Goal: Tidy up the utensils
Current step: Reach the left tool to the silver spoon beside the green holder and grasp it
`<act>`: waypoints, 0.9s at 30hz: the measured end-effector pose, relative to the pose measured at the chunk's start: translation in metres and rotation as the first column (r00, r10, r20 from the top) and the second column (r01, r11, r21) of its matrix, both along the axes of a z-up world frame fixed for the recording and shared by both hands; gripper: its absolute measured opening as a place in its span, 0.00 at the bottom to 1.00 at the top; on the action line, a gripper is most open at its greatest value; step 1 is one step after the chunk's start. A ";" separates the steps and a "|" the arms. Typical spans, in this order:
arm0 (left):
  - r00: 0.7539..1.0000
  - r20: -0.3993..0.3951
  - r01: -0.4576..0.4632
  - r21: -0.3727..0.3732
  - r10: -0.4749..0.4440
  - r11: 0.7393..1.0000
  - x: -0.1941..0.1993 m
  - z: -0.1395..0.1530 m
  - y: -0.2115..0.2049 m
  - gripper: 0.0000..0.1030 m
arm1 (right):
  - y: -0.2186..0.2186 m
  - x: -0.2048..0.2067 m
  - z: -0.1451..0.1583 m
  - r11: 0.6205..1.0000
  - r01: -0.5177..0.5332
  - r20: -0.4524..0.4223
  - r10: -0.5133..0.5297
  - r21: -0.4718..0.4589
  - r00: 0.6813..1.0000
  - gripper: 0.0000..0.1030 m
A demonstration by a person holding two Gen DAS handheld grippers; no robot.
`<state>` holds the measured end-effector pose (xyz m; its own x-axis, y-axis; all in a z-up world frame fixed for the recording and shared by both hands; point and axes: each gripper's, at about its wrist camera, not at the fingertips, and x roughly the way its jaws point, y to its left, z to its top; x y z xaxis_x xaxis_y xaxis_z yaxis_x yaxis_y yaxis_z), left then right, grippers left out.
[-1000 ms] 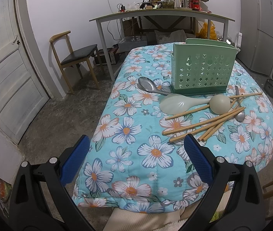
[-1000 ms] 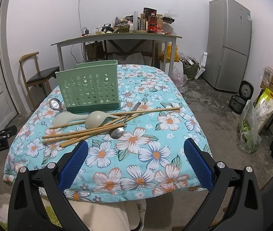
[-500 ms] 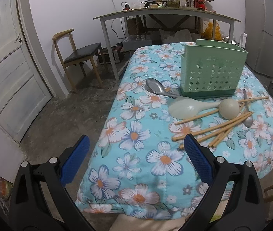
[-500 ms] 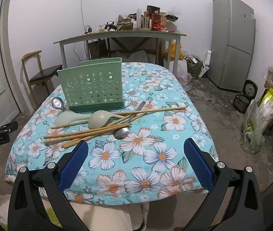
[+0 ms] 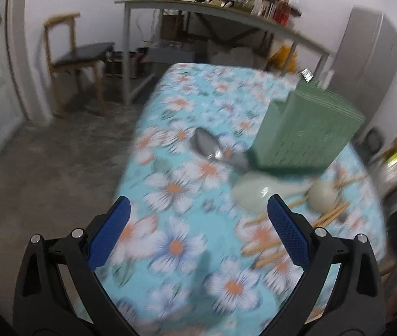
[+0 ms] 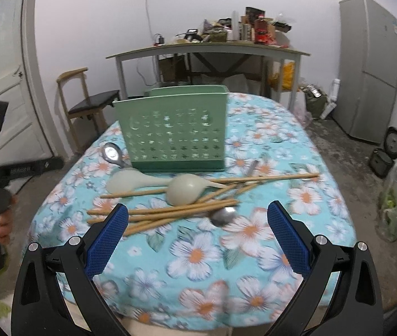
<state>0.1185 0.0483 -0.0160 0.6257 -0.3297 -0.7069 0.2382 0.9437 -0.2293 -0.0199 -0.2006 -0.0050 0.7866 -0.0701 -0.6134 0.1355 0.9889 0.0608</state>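
Left wrist view motion-blurred; holder (image 5: 307,131) perforations unreadable; steel spoon (image 5: 215,151) handle hidden under holder.

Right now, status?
Left gripper open, empty. Right gripper open, empty. Chopsticks and spoons loose before holder. Nothing blocking.

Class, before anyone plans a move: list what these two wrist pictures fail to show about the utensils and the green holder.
- Inside of the green holder: right wrist view, hidden by its front wall; left wrist view, blurred.
- Number of chopsticks: they overlap, and a blue finger covers their ends.
- Metal spoon handle: right wrist view, buried under chopsticks and the pale ladles.
- Holder cut-outs: left wrist view, motion blur.
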 end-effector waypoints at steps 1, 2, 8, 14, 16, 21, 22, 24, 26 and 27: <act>1.000 -0.005 0.000 -0.016 0.000 1.000 0.009 -0.002 -0.001 0.92 | 0.001 0.005 -0.003 1.000 -0.013 -0.006 0.013 0.012 1.000 0.94; 1.000 -0.008 -0.002 -0.019 0.002 1.000 0.020 -0.004 -0.001 0.92 | 0.002 0.010 -0.006 0.999 -0.023 -0.012 0.023 0.022 1.000 0.94; 0.997 0.072 0.003 0.047 -0.006 0.999 0.076 -0.009 -0.014 0.92 | 0.006 0.037 -0.024 0.995 -0.075 -0.037 0.077 0.072 0.996 0.94; 0.994 0.001 0.109 0.047 -0.110 0.993 0.130 -0.028 -0.029 0.60 | 0.006 0.059 -0.041 0.989 -0.095 -0.064 0.103 0.116 0.993 0.94; 0.988 -0.041 0.149 0.018 -0.148 0.989 0.142 -0.035 -0.034 0.49 | 0.007 0.063 -0.042 0.988 -0.107 -0.061 0.114 0.112 0.992 0.94; 0.962 -0.170 0.203 -0.069 -0.212 0.977 0.161 -0.060 -0.043 0.25 | 0.008 0.067 -0.037 0.987 -0.126 -0.034 0.130 0.098 0.991 0.94; 0.958 -0.186 0.208 -0.087 -0.220 0.974 0.162 -0.064 -0.044 0.24 | 0.008 0.069 -0.036 0.987 -0.129 -0.029 0.132 0.096 0.991 0.94; 0.955 -0.198 0.205 -0.096 -0.221 0.974 0.162 -0.073 -0.047 0.14 | 0.009 0.069 -0.035 0.986 -0.135 -0.020 0.138 0.099 0.990 0.94; 0.956 -0.193 0.201 -0.111 -0.220 0.973 0.159 -0.077 -0.044 0.13 | 0.011 0.070 -0.035 0.984 -0.146 -0.017 0.148 0.101 0.989 0.94; 0.957 -0.194 0.193 -0.130 -0.216 0.973 0.159 -0.078 -0.043 0.11 | 0.013 0.070 -0.034 0.984 -0.152 -0.018 0.154 0.096 0.988 0.94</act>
<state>0.2779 0.0054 -0.0938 0.3818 -0.5173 -0.7659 0.3600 0.8465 -0.3922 0.0501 -0.1877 -0.0393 0.7676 0.1087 -0.6317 -0.0140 0.9881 0.1530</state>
